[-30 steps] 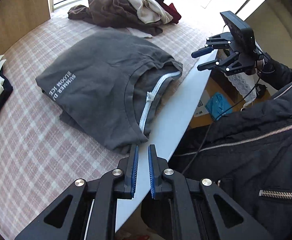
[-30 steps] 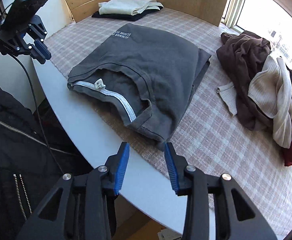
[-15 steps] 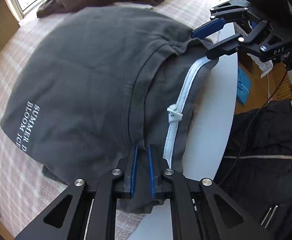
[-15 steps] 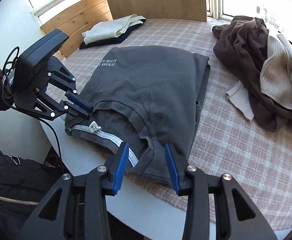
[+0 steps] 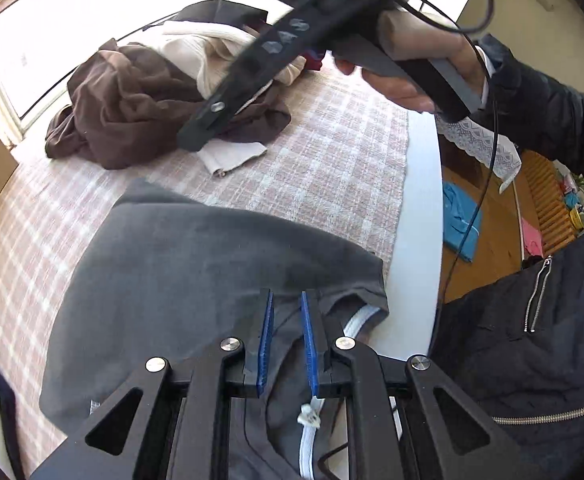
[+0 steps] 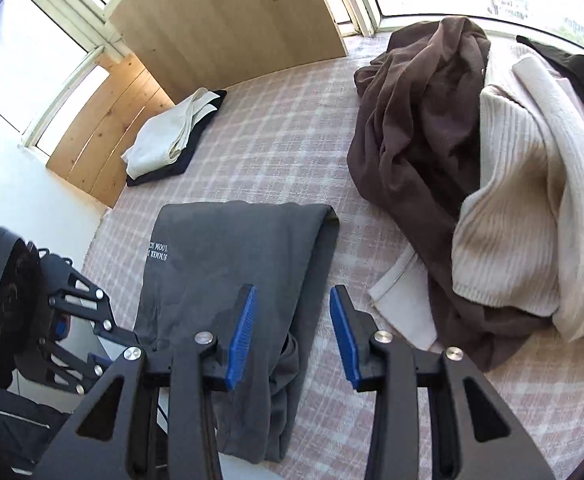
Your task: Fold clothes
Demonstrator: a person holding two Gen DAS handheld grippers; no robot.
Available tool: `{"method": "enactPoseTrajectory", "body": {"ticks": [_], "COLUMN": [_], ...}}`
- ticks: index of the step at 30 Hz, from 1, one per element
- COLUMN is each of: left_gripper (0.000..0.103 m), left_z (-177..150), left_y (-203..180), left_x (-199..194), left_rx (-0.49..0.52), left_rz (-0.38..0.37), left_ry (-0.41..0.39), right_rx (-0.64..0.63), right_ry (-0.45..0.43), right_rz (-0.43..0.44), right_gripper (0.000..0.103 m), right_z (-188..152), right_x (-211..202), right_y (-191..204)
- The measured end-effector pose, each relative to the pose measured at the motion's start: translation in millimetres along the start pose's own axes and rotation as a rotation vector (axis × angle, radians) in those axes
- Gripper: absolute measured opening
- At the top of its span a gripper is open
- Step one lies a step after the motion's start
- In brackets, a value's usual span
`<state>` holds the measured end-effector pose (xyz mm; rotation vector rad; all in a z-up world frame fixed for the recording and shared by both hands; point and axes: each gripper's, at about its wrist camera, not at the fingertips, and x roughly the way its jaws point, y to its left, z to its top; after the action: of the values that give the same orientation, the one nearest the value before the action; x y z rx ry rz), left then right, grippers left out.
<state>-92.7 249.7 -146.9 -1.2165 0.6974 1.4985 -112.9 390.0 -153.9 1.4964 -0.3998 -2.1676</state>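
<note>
Shirt first: where is it lying for you?

Your grey T-shirt [image 6: 252,248] lies on the plaid cloth [image 5: 331,184] at the near edge of the desk [image 5: 419,240], right under both of your tools. It is doubled lengthwise into a long strip, with a smooth rolled fold along its right side.

What does it look like up close?

Plain dark grey. There is small white lettering [image 6: 158,250] near its far left corner, upside down from your side. At the near end the neckline is open and shows a white neck tape [image 5: 361,316] with a small white tag [image 5: 309,416] on it. That end bunches and droops past the desk edge.

And my jaws?

Your left gripper [image 5: 286,294] sits over the collar end. Its jaws are close together with a slim gap, and grey fabric shows through it. I cannot tell whether they pinch the cloth. Your right gripper [image 6: 292,300] has its jaws wide apart above the strip's right fold, one blue pad over the shirt and the other over the plaid. In the left wrist view it is blurred, held up in your right hand [image 5: 411,80].

Anything else on the desk?

A loose heap lies well apart to your right: a brown garment [image 6: 411,140] under a cream ribbed knit [image 6: 503,200]. At the far left corner a folded cream piece [image 6: 168,136] rests on a folded dark one.
</note>
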Motion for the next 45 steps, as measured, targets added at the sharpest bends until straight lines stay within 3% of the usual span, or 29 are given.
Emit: {"method": "enactPoseTrajectory", "body": {"ticks": [5,8,12,14,17,21,25,28,30,32,35,42,45], "left_gripper": [0.013,0.013,0.014,0.015,0.015,0.016,0.016,0.016,0.016,0.016,0.016,0.016,0.019], "left_z": [28,22,22,25,33,51,53,55,57,56,51,45,42], "left_y": [-2,6,6,3,-4,-7,-6,-14,-19,-23,-25,-28,-33], "left_x": [35,36,38,39,32,17,25,29,35,42,50,60,69], "left_rx": [0.065,0.024,0.006,0.012,0.025,0.048,0.053,0.070,0.084,0.099,0.109,0.092,0.087], "left_rz": [0.001,-0.033,-0.053,-0.059,-0.108,-0.110,-0.144,-0.171,-0.197,-0.200,-0.205,-0.224,-0.229], "left_ry": [0.040,0.033,0.032,0.033,0.013,-0.075,-0.069,-0.072,-0.064,-0.039,-0.002,0.020,0.027], "right_rx": [-0.016,-0.011,-0.007,-0.041,-0.135,-0.069,-0.059,-0.106,-0.108,-0.141,-0.120,-0.162,-0.140], "right_ry": [0.107,0.138,0.133,0.115,0.073,0.103,0.153,0.231,0.288,0.298,0.272,0.304,0.260], "right_rz": [-0.010,0.025,0.086,0.085,-0.085,-0.108,-0.016,-0.025,0.015,0.031,0.107,0.096,0.100], "right_gripper": [0.037,0.035,0.005,0.004,0.004,0.004,0.007,0.007,0.007,0.007,0.007,0.007,0.006], "right_z": [21,21,27,32,42,43,15,-20,-42,-55,-57,-49,-34], "right_x": [50,64,67,61,51,49,34,37,46,51,50,65,77], "right_y": [-2,-6,-11,-9,-5,-19,-15,-10,-11,-7,-5,-3,-5]}}
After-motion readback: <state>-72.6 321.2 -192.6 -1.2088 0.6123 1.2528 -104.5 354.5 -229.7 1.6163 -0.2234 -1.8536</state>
